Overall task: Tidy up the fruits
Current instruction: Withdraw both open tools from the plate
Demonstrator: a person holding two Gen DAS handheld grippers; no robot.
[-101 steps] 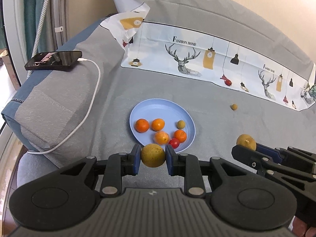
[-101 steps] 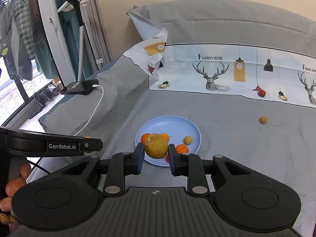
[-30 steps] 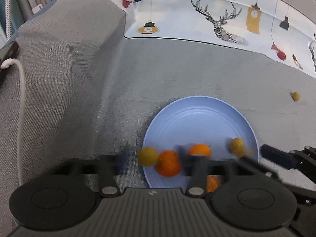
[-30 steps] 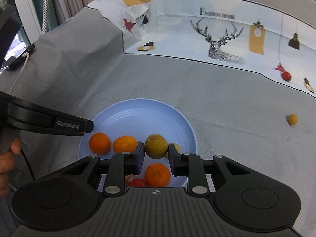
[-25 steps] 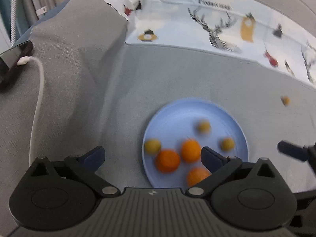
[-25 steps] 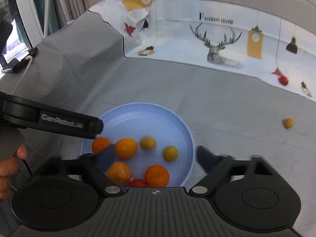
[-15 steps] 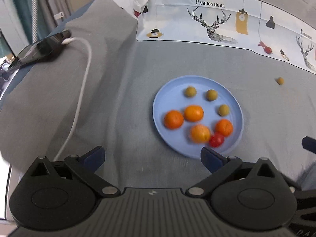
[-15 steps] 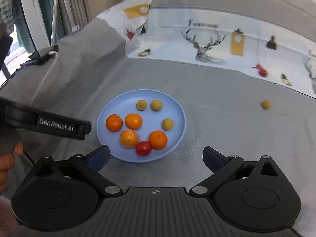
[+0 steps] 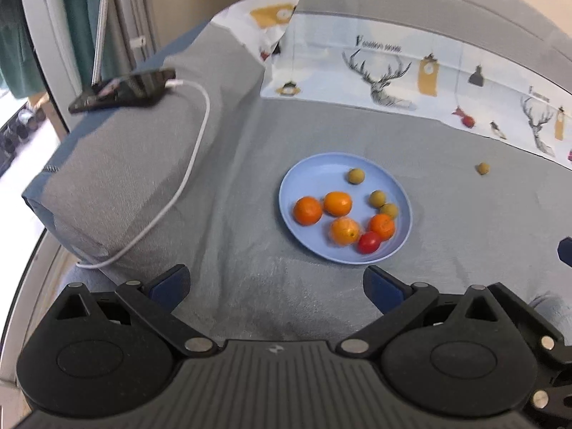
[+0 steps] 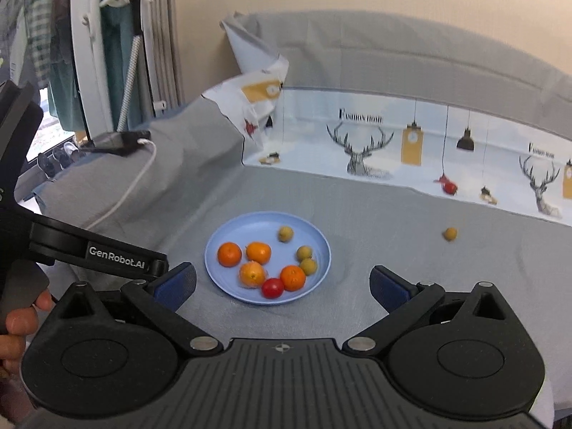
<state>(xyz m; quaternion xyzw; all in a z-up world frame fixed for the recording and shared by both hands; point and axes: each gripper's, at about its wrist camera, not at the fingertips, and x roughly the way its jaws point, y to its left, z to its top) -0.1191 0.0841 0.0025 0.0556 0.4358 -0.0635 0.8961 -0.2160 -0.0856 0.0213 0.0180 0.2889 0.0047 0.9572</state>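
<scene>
Left wrist view: the left gripper (image 9: 277, 284) was seen spread wide and empty; the right gripper (image 10: 282, 282) likewise. Eight fruits lay on the blue plate (image 9: 314, 171). One stray fruit (image 9: 482, 168) remained on the grey cover (image 9: 250, 286), well apart to the right. It should be approached from above and closed on gently. It was round, without long axis or heading.
</scene>
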